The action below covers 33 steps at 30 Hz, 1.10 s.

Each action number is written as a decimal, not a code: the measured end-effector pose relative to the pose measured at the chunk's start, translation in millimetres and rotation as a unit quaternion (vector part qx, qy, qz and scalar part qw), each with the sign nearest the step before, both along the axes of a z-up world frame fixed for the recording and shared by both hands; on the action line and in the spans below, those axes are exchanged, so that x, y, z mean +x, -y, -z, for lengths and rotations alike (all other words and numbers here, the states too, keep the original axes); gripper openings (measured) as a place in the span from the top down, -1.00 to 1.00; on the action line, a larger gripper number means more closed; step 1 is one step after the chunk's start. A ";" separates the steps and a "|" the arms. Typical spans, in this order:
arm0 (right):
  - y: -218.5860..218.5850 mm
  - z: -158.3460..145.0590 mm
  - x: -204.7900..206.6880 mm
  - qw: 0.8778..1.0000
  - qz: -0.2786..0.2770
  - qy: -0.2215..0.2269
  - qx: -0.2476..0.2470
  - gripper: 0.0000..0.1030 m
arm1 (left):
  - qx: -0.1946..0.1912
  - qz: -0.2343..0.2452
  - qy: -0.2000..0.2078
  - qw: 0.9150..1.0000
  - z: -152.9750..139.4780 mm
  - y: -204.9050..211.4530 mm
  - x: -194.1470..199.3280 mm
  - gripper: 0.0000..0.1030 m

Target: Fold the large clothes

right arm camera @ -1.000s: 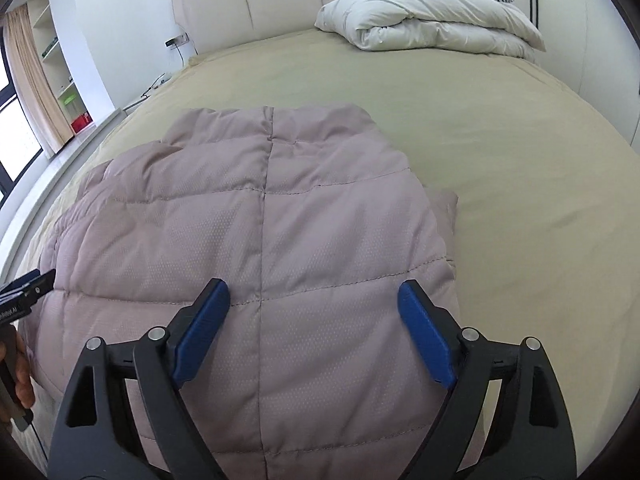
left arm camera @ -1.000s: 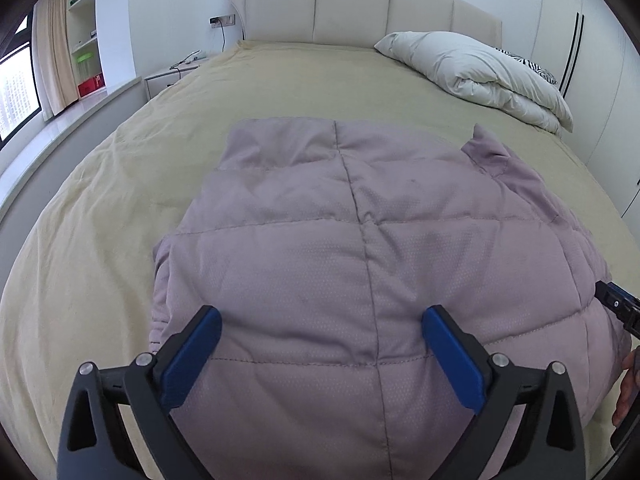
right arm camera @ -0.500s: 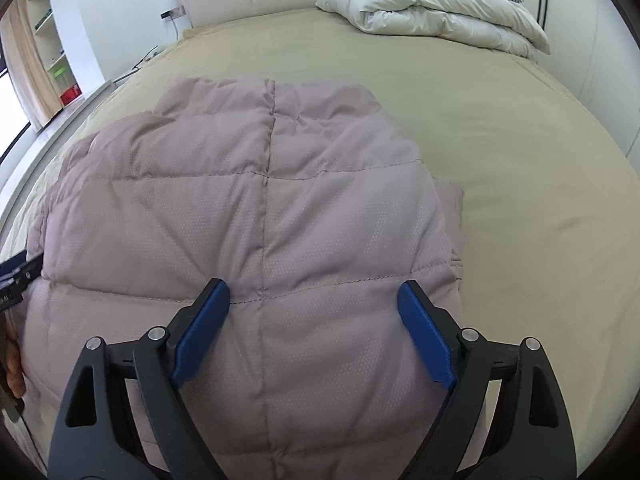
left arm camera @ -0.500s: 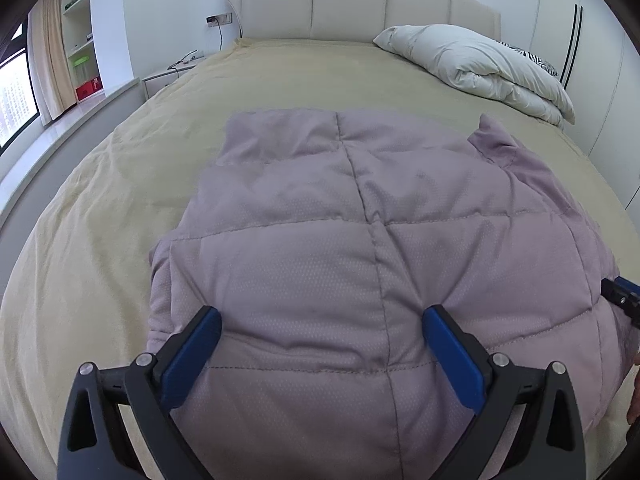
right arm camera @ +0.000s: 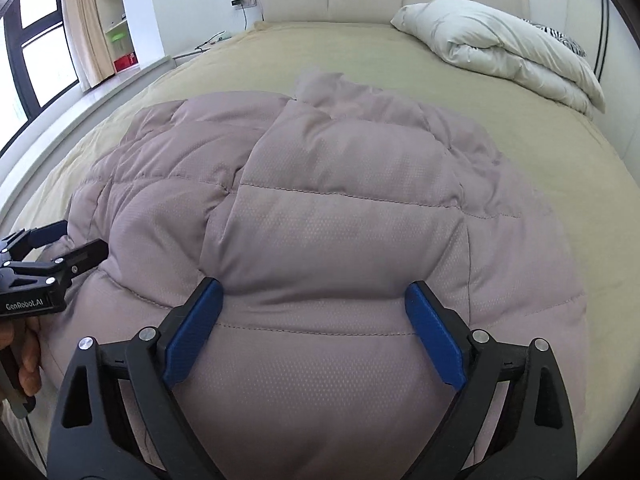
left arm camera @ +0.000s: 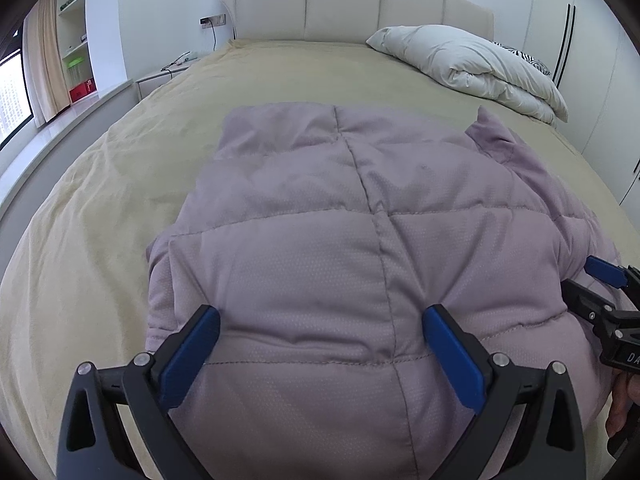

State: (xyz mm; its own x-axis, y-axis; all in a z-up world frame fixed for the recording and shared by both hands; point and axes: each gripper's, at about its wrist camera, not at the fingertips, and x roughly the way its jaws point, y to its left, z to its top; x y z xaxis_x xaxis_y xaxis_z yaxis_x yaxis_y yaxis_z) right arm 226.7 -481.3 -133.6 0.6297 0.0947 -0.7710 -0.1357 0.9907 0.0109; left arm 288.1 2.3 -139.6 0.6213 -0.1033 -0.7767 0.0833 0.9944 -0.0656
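A mauve quilted puffer jacket (left arm camera: 360, 248) lies spread on the tan bed, its back panel up; it also fills the right wrist view (right arm camera: 340, 220). My left gripper (left arm camera: 320, 344) is open, its blue pads wide apart over the jacket's near left part. My right gripper (right arm camera: 314, 320) is open too, low over the near right part, where the padding bulges up between its fingers. Each gripper shows at the edge of the other's view: the right one (left arm camera: 604, 300), the left one (right arm camera: 48, 256). Neither holds any fabric.
The tan bedspread (left arm camera: 280, 80) surrounds the jacket. A folded white duvet (left arm camera: 480, 68) lies at the far right by the beige headboard (left arm camera: 352, 4). A window ledge and shelves (left arm camera: 72, 64) run along the left. A white wardrobe stands at the right.
Both grippers have moved lower and closer to the jacket. In the right wrist view the jacket now looks bunched and folded over where it lay flat before.
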 end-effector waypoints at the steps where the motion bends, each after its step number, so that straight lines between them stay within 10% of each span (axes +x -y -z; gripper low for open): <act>1: 0.2 1.3 -0.7 1.000 -0.001 0.002 0.001 -0.84 | -0.001 0.000 0.002 1.000 0.8 -0.3 -0.6 -1.00; 8: -0.5 -12.4 10.7 0.999 -0.001 -0.035 -0.008 -0.80 | -0.017 -0.004 -0.006 1.000 -6.4 -7.1 -1.9 -1.00; 13: 11.3 -55.5 27.4 1.000 0.017 0.025 0.003 -0.80 | -0.049 -0.030 0.017 0.998 -38.5 -23.0 -1.6 -0.81; 20: 18.0 -8.2 85.9 0.997 0.052 -0.047 0.022 -0.88 | -0.022 -0.040 -0.021 0.999 -15.9 -29.6 41.8 -1.00; 28: 29.9 -19.0 67.8 0.998 0.035 -0.023 0.052 -0.88 | -0.080 -0.059 -0.009 0.995 -29.9 -62.1 15.3 -0.87; 33: 89.2 -52.8 27.0 0.993 0.021 0.028 0.117 -0.88 | -0.191 -0.100 -0.024 0.976 -28.6 -131.6 -18.4 -0.88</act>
